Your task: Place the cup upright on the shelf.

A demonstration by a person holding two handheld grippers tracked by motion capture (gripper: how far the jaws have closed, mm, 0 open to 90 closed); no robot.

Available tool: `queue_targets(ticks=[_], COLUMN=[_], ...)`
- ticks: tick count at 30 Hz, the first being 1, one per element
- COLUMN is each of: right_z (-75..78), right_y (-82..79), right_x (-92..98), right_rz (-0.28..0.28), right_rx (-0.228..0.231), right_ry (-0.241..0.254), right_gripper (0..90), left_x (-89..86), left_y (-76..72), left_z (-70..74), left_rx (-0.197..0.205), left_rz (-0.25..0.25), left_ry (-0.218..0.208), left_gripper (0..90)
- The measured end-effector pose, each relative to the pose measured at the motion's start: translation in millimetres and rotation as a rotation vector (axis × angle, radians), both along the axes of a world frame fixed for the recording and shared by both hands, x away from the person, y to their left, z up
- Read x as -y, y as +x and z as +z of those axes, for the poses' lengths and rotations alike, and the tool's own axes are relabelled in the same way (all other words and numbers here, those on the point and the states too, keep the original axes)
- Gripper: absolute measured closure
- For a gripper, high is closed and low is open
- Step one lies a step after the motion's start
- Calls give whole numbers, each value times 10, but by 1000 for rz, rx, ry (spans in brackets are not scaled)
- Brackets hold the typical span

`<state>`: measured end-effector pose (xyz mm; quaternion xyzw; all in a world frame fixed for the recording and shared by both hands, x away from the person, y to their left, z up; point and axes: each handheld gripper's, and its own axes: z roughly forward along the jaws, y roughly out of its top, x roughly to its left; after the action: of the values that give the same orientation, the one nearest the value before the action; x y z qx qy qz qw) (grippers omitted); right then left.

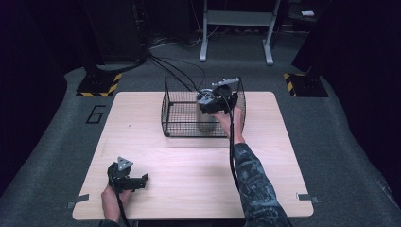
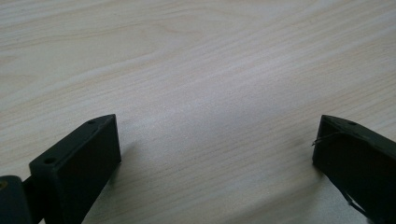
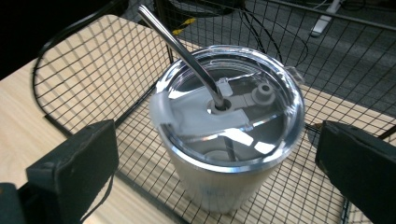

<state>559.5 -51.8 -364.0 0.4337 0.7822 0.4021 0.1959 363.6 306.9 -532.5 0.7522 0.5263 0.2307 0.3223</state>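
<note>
Hovering wide-jawed, the right gripper point(image 3: 215, 163) is poised over the steel lidded tumbler point(image 3: 229, 135) in the black wire basket point(image 1: 175, 116), ready for grasping; the left gripper point(image 1: 126, 177) is rested open on the pale wooden table point(image 2: 196, 70).

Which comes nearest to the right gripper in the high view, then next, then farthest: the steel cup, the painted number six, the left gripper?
1. Steel cup, in the wire basket, right under the right gripper.
2. Left gripper, near table edge.
3. Number six, on the floor, left.
</note>
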Motion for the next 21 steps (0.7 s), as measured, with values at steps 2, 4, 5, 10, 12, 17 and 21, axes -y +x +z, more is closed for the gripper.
queue_targets(ticks=[2,4,5,10,12,17,21], right_z=[42,79,96,155,167,164,128], right_y=[-69,-144,-183,-393,-480,-690,-855], right_x=[43,89,111,237,291,442,599], right_rz=[12,23,26,43,45,47,37], right_rx=[4,8,12,32,38,54,59], right_ry=[1,7,4,5,7,4,8], right_gripper=[0,0,0,0,0,0,0], left_x=[-2,-2,-2,-2,-2,0,0], left_y=[0,0,0,0,0,-1,-1], left_z=[1,1,1,1,1,1,1], left_rx=[-2,-2,-3,-3,-2,-1,0], left_rz=[-3,-3,-3,-3,-3,-2,-1], left_ry=[1,1,1,1,1,1,3], left_gripper=[7,7,7,7,7,7,7])
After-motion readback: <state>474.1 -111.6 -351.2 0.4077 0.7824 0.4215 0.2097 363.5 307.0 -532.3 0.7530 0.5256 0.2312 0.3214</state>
